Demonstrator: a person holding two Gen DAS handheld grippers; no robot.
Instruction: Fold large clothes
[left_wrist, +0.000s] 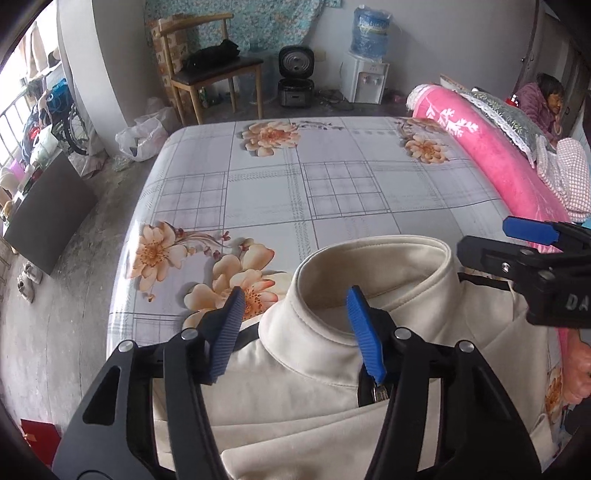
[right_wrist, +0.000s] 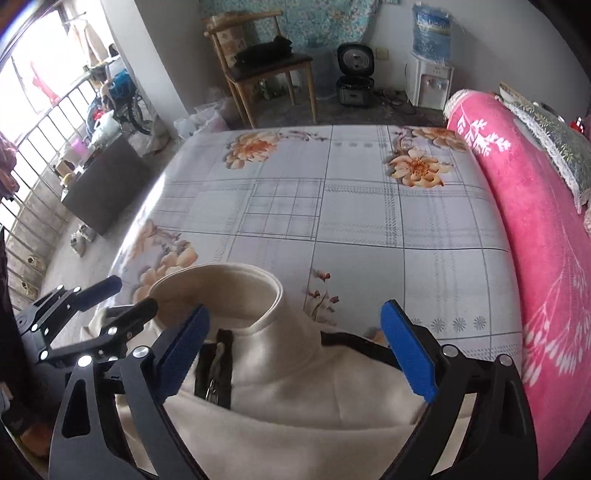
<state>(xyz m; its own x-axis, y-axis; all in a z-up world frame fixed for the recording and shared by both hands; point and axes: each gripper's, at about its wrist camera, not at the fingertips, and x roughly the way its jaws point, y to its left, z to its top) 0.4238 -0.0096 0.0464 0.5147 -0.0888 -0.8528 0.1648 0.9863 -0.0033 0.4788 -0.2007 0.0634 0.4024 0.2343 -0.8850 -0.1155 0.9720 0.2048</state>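
Bedsheet (left_wrist: 332, 206); cream garment's (left_wrist: 314, 369) lower half cropped.

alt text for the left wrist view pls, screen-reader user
A folded cream garment with a stand-up collar lies on a floral bedsheet, framed by the open blue-padded left tongs, which grip nothing. The right tongs reach in from the right edge; behind are a pink blanket, wooden chair and water dispenser.

Both wrist views downward, sharing bed (left_wrist: 332, 192)
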